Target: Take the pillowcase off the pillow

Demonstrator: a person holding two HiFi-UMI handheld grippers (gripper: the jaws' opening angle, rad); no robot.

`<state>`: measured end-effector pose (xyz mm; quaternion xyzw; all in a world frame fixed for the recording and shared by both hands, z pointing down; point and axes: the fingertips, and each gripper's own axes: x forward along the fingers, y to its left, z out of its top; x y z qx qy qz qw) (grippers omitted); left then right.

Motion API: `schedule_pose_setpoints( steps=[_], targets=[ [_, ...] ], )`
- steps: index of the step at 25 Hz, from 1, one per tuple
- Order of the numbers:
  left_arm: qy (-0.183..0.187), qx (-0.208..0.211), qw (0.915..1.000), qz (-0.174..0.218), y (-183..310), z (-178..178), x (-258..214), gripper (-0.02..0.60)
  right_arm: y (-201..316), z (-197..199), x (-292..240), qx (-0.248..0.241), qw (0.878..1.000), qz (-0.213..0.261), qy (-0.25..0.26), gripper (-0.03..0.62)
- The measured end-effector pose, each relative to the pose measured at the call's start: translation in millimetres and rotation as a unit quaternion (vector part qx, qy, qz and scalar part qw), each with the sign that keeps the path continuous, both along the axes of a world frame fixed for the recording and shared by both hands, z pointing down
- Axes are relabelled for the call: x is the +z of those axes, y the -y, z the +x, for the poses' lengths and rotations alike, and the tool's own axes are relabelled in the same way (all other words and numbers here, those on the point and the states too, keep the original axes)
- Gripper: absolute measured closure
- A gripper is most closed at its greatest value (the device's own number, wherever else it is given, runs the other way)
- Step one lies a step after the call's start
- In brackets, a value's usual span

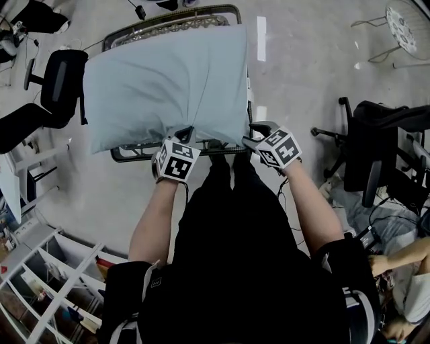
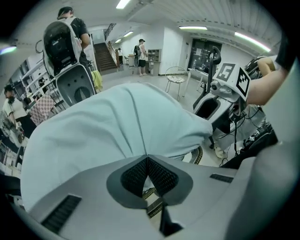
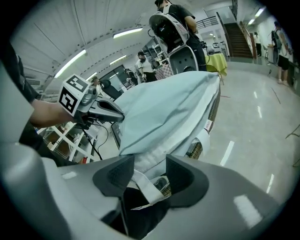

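**At the pillow's near edge: one claw pinching, one claw open**

In the upper middle of the head view, the light blue pillowcase (image 1: 168, 87) is still on the pillow. It lies flat on a dark metal frame (image 1: 171, 15) that stands on the grey floor (image 1: 316, 60). Your two arms reach up from the bottom of the picture to the pillow's lower edge.

Your left claw (image 1: 187, 132) is at that lower edge, a bit right of the middle. In the left gripper view its two pads (image 2: 161, 177) are pressed together at the tips. A bit of the blue cloth is caught between them. Folds in the cloth run down to that pinch.

Your right claw (image 1: 253, 134) is at the lower right corner of the pillow. In the right gripper view its jaws stand apart, about half open. The white pillow (image 3: 147, 159) peeks out from under the blue edge there. A white strip of cloth (image 3: 146, 183) lies in the gap, but the pads do not squeeze it.

A black chair (image 1: 62, 84) stands just beside the frame at the left of the head view. A white shelf (image 1: 47, 282) fills the lower left corner.
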<state>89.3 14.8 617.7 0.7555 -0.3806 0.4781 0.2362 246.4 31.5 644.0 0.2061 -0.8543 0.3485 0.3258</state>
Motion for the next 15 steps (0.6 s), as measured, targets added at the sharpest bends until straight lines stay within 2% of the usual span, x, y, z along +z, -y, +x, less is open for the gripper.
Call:
schedule_pose_setpoints(
  steps=[2, 6, 8, 11, 13, 15],
  targets=[
    [-0.016, -0.015, 0.9998, -0.002, -1, -3, 2, 0.574, -3, -6, -4, -0.004, 1.0, -0.008, 0.006, 0.365],
    [-0.04, -0.029, 0.9988, 0.001, -1, -5, 5, 0.574, 7, -17, 8, 0.018, 0.999, -0.001, -0.032, 0.321],
    [-0.037, -0.028, 0.9989, 0.005, -1, -4, 4, 0.572, 11, -23, 19, 0.025, 0.998, -0.007, -0.049, 0.321],
    [-0.007, -0.028, 0.9994, 0.018, -5, -15, 3, 0.55, 11, -21, 34, 0.028, 0.997, -0.019, -0.074, 0.331],
    [0.014, -0.031, 0.9991, 0.025, -10, -31, 4, 0.439, 11, -16, 38, 0.024, 0.996, -0.023, -0.082, 0.348],
    [0.037, -0.036, 0.9983, 0.027, -13, -48, 10, 0.378, 9, -6, 38, 0.032, 0.996, -0.039, -0.077, 0.352]
  ],
)
